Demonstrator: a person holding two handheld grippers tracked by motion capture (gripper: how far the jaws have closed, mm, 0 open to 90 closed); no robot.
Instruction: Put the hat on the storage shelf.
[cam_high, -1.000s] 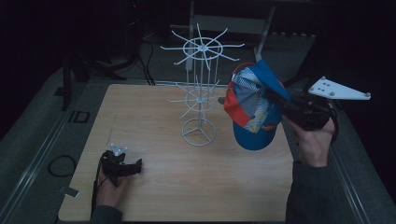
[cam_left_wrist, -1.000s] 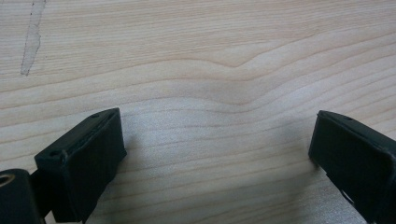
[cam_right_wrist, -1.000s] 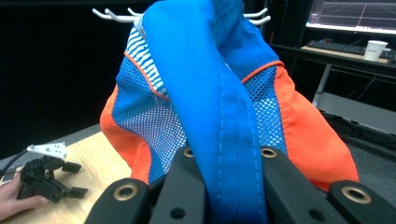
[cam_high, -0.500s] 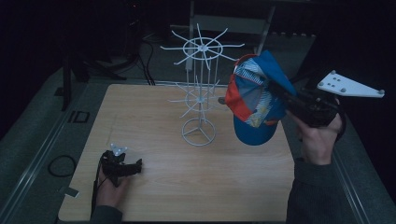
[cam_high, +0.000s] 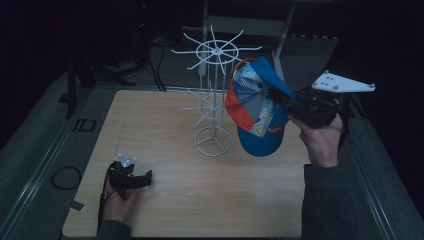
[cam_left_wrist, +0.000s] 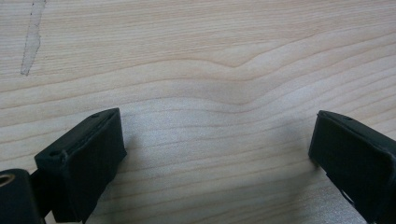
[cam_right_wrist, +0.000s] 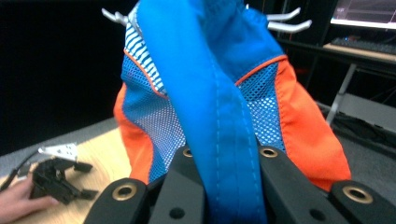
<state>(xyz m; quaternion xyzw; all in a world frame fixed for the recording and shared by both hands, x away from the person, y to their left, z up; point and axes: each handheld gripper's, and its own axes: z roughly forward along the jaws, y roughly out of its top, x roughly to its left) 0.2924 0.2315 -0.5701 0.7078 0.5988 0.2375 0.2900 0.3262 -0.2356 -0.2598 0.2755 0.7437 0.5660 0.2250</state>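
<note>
One cap (cam_high: 257, 110) is hanging at centre right of the high view, pinched by the right hand-held gripper (cam_high: 292, 104), just beside the white wire rack (cam_high: 214, 95); whether fabric is touching a prong is hard to tell. In the right gripper view the jaws are pressing together on a blue fabric band (cam_right_wrist: 219, 121), with mesh and orange panels sagging around it. Judging from the droop, the cap is looking light, soft and floppy, the brim probably the stiffest part, so the band or brim edge seems the surest hold. One rack is standing on the table (cam_high: 165, 200). The left hand-held gripper (cam_high: 142, 179) is resting at lower left, jaws spread over bare wood. Count: one cap, one rack, two grippers.
</note>
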